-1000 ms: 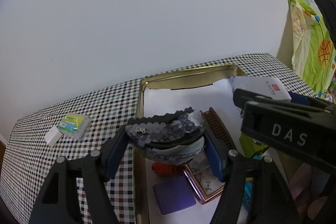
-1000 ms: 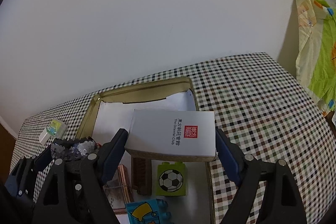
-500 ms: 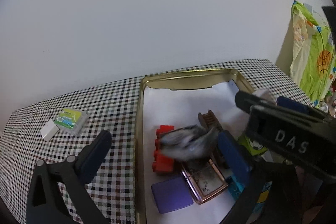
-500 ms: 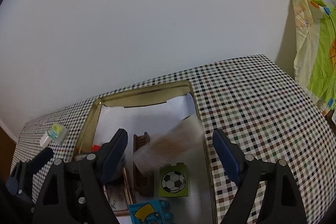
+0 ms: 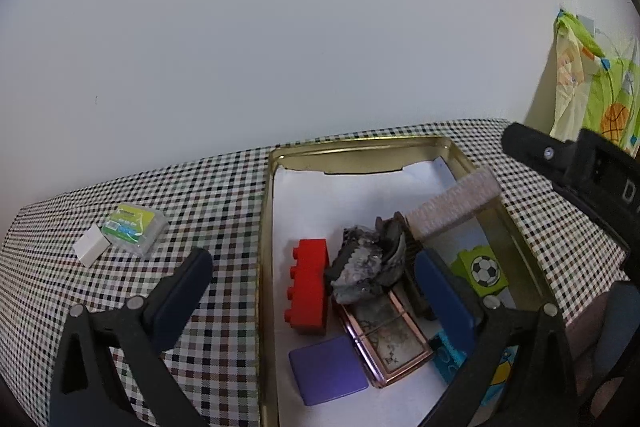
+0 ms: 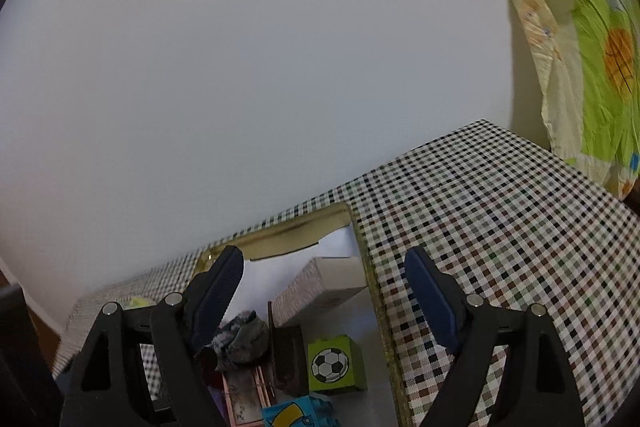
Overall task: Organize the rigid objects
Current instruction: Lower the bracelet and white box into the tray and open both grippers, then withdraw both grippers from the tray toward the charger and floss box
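Checked cloth covers the table [image 5: 208,195], which stands against a plain pale wall. On it lies a gold tin [image 5: 266,227] lined with white paper.

The left gripper [image 5: 316,291] hangs above the tin's near left edge, jaws wide apart and empty. A second ago they clamped a sequined hair clip [image 5: 366,267]; they have just been opening, and the clip now lies in the tin's middle, touching a red brick [image 5: 308,291] on its left and resting on a pink case [image 5: 386,339].

The right gripper [image 6: 324,303] is over the tin's near right edge, jaws apart with nothing between them. The white box [image 6: 320,287] it held a second ago now sits tilted against the tin's right wall, toward the far end.

A green football block [image 5: 482,269], a purple square [image 5: 326,369], a brown comb [image 6: 286,355] and a blue block [image 6: 298,413] also lie in the tin. Near the table's left edge sit a small clear box [image 5: 134,229] and a white eraser [image 5: 91,249], touching.
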### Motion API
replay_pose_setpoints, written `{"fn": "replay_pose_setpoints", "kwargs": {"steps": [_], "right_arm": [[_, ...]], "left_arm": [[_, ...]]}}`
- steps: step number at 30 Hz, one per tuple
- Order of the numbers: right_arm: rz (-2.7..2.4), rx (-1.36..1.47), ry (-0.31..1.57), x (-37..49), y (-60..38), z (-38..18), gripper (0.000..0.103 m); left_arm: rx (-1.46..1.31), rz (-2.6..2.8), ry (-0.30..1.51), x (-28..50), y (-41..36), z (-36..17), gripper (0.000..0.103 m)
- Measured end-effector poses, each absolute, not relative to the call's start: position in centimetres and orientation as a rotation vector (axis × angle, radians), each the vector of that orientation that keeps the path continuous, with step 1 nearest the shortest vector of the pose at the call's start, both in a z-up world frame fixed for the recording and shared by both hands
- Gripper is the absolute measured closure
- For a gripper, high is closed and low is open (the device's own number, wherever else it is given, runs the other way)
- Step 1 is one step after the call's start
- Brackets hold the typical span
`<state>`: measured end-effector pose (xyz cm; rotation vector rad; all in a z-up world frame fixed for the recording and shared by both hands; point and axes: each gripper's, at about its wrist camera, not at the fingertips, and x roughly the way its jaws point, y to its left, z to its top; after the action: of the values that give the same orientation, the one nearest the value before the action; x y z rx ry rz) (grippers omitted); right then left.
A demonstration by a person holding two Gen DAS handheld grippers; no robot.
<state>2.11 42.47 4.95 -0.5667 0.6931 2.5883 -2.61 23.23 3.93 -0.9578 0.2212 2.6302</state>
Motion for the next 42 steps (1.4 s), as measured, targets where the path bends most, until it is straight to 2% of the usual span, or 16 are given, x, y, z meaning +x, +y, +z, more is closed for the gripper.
{"fn": "replay_pose_setpoints", "kwargs": {"steps": [8,14,19,27,42], "right_arm": [[2.583,-0.491,0.637,2.8,42.1,5.4,0.018],[2.553,-0.38,0.593,4.2,41.6,5.7,0.018],[2.514,-0.237,0.517,5.4,40.0,6.1,0.018],[2.335,-0.031,0.271,7.2,36.7,6.5,0.018],[2.384,0.021,0.326,7.2,32.7,5.5,0.018]], "left_arm": [[-0.837,2.728,0.166,-3.0,19.2,5.0,0.001],[-0.871,2.786,0.007,-4.5,15.5,5.0,0.001],[-0.848,2.824,0.057,-4.3,14.6,4.8,0.001],[-0.82,2.897,0.074,-4.5,12.7,4.1,0.001],[-0.796,2.965,0.096,-4.7,9.4,3.3,0.001]]}}
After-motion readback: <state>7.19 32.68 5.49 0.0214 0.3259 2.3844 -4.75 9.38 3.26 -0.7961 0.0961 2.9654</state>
